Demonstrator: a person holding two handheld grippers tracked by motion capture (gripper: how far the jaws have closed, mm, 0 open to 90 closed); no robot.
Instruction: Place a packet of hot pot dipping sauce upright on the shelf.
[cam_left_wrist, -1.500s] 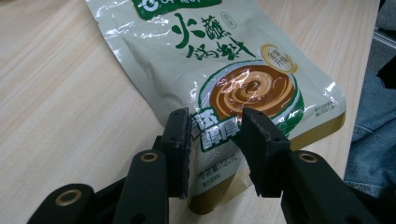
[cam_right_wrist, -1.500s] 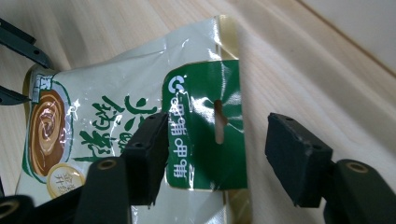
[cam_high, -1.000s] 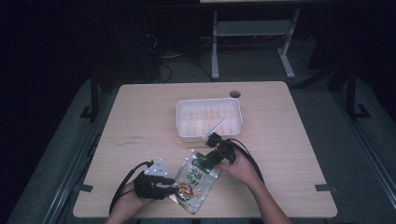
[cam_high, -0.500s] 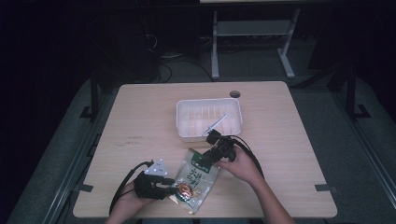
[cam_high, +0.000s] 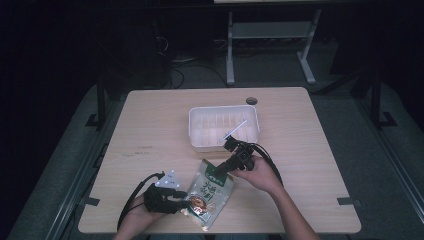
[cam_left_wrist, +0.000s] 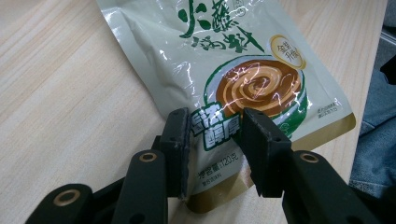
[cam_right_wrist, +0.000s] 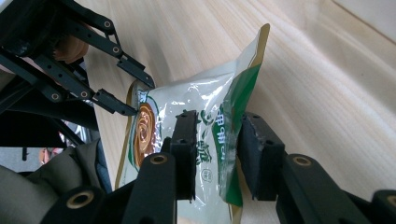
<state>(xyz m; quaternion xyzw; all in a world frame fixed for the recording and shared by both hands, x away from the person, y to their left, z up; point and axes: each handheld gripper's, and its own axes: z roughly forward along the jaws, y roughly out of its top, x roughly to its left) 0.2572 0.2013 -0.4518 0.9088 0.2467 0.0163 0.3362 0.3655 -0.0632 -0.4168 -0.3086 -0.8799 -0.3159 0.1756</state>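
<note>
A green-and-white sauce pouch with a brown swirl picture lies near the table's front edge. My left gripper is shut on its bottom end; in the left gripper view the pads pinch the printed foil of the gripper. My right gripper holds the pouch's top end. Its jaws have just been closing, and in the right gripper view the pouch bows between the pads of that gripper. The left gripper shows beyond it.
A white plastic tray stands just behind the right hand, with a thin white stick lying in it. The wooden table has a round cable hole at its back edge. Cables trail from both grippers.
The right gripper's jaws have narrowed onto the pouch's top end, which now buckles upward. The left gripper has stayed where it was, shut on the bottom end.
</note>
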